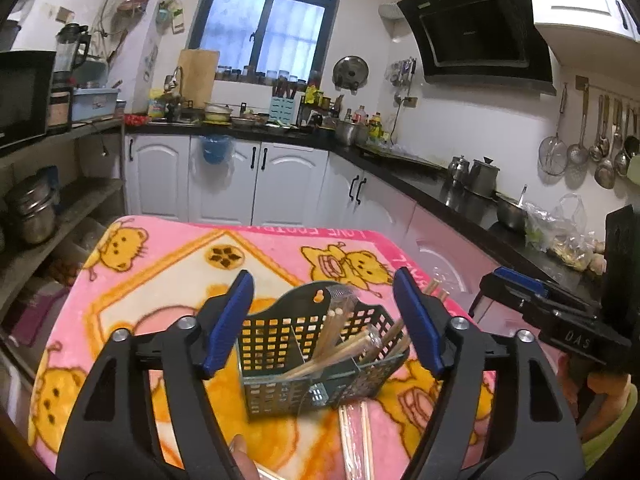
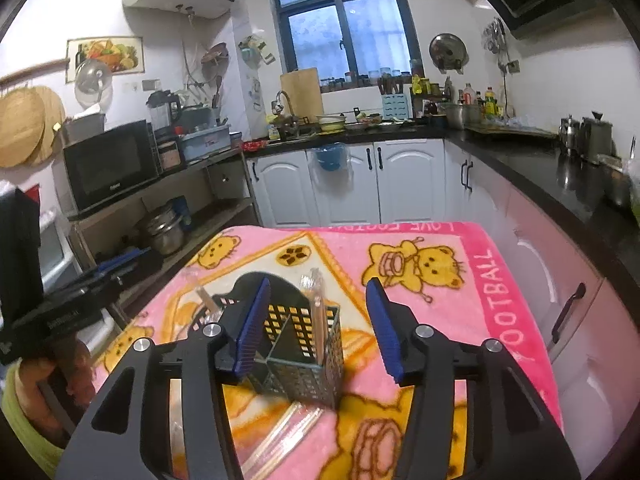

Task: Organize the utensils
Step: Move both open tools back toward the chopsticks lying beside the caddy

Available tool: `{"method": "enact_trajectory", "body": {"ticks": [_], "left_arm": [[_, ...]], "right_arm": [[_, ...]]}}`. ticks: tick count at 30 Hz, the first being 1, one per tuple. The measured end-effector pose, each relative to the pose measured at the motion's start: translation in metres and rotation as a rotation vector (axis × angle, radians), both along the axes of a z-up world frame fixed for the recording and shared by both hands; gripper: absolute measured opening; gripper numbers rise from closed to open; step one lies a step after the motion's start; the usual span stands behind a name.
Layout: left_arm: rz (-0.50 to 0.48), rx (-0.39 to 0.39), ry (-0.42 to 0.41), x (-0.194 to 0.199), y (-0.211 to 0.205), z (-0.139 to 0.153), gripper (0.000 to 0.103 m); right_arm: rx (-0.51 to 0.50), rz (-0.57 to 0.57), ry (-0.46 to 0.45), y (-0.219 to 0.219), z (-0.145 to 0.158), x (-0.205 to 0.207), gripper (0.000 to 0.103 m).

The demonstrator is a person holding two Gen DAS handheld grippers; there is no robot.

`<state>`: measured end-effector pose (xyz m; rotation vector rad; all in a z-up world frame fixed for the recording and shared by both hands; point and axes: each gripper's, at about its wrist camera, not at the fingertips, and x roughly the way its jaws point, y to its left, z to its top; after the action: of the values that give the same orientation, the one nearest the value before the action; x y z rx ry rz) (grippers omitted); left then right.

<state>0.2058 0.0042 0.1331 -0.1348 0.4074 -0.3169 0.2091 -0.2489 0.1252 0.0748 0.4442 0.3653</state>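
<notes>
The left hand-held gripper point(image 1: 324, 320) stands released, its two blue pads spread wide with nothing pressed between them. Straight ahead of it and a little below, framed by the gap between the pads, sits the utensil basket point(image 1: 280, 364), a dark perforated caddy with inner dividers and a raised back plate, upright on the pink bear-print blanket point(image 1: 168, 264) that covers the surface. Several pairs of chopsticks point(image 1: 344, 354) lean in the basket's right compartments, their tops tilted toward the right pad, some in clear wrappers. Nearer the left hand-held gripper than the basket, just in front of the basket's base, more wrapped chopsticks point(image 1: 356, 436) lie flat on the blanket. A fingertip point(image 1: 242, 456) shows at the bottom edge of the left wrist view.

The right hand-held gripper point(image 2: 320, 324) is released too, pads apart and empty. From it, the basket point(image 2: 316, 376) lies ahead and to the left of centre: the left pad overlaps the basket's near left side in the view, while the right pad stands clear of it over bare blanket point(image 2: 440, 312). Whether the left pad touches the basket cannot be told. A wrapped pair of chopsticks point(image 2: 318, 316) stands upright in the compartment between the pads. Loose wrapped chopsticks point(image 2: 288, 436) lie on the blanket between this hand-held gripper and the basket.

Each hand-held gripper appears at the edge of the other's view, well off to the side.
</notes>
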Motion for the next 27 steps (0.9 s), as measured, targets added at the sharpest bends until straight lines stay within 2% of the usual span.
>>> {"method": "enact_trajectory", "body": {"ticks": [6,8,12,14,21,27], "left_arm": [[-0.01,-0.004,-0.005,-0.019,0.001,-0.004,0.074],[-0.011,0.004,-0.011,-0.027,0.0,-0.005,0.081],[-0.003,0.025,-0.028,-0.038,0.0,-0.005,0.086],[-0.004,0.024,-0.032,-0.043,0.001,-0.005,0.092],[0.005,0.019,-0.028,-0.053,0.003,-0.01,0.092],[0.013,0.014,0.011,-0.056,0.008,-0.028,0.092]], "right_arm": [[-0.017,0.003,-0.008,-0.001,-0.006,-0.016,0.06],[-0.016,-0.003,-0.009,-0.001,-0.009,-0.021,0.064],[-0.012,-0.003,-0.001,-0.002,-0.017,-0.027,0.065],[-0.015,-0.005,0.007,-0.003,-0.022,-0.028,0.065],[-0.014,-0.002,0.033,-0.003,-0.034,-0.034,0.065],[-0.029,0.01,0.048,0.0,-0.045,-0.04,0.066]]}}
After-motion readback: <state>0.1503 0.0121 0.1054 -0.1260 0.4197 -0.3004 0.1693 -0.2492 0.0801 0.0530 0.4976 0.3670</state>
